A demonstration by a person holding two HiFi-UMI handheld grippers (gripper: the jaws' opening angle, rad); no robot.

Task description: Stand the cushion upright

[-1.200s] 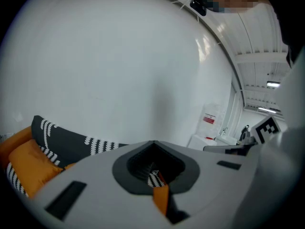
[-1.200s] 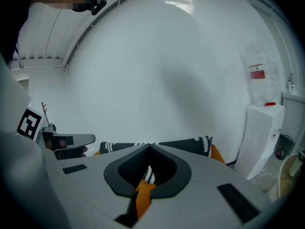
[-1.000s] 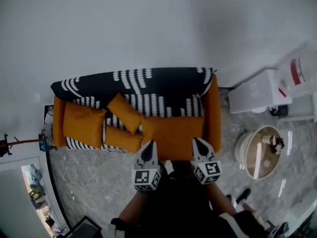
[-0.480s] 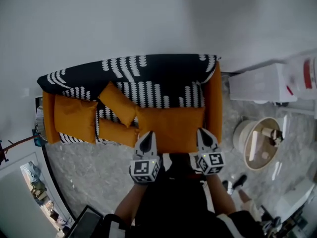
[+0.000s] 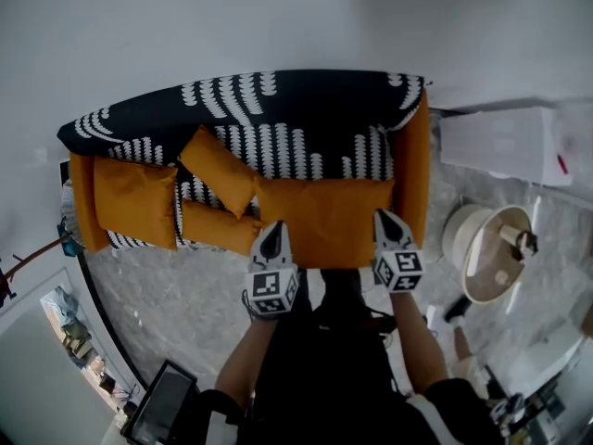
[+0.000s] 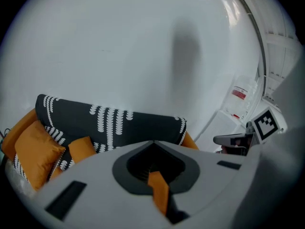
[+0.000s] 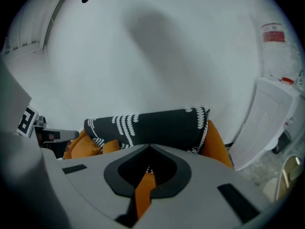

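Overhead, your head view showed the large orange cushion (image 5: pixel 324 219) lying flat on the right half of the sofa (image 5: pixel 278 109) seat. Its front edge was at 6 o'clock, right by both gripper tips. The left gripper (image 5: pixel 274 230) sat at the cushion's 7 o'clock corner and the right gripper (image 5: pixel 384 218) at its 5 o'clock corner. Whether either tip touched the fabric could not be made out.

Neither gripper view showed that cushion as a whole, because each gripper's own grey body covered the seat. Your left gripper (image 6: pixel 153 144) had its jaws clenched, and so did your right gripper (image 7: pixel 148 148). Each showed only a thin orange sliver at the slit, too narrow to identify.

The left gripper view alone caught three smaller orange cushions' edges at 9 o'clock, cut off by the frame. In the head view those smaller orange cushions (image 5: pixel 134 202) filled the seat's left half.

The right gripper view alone gave a white appliance (image 7: pixel 267 123) at 3 o'clock. Only the head view held the round side table (image 5: pixel 468 253), at 3 o'clock of the sofa.
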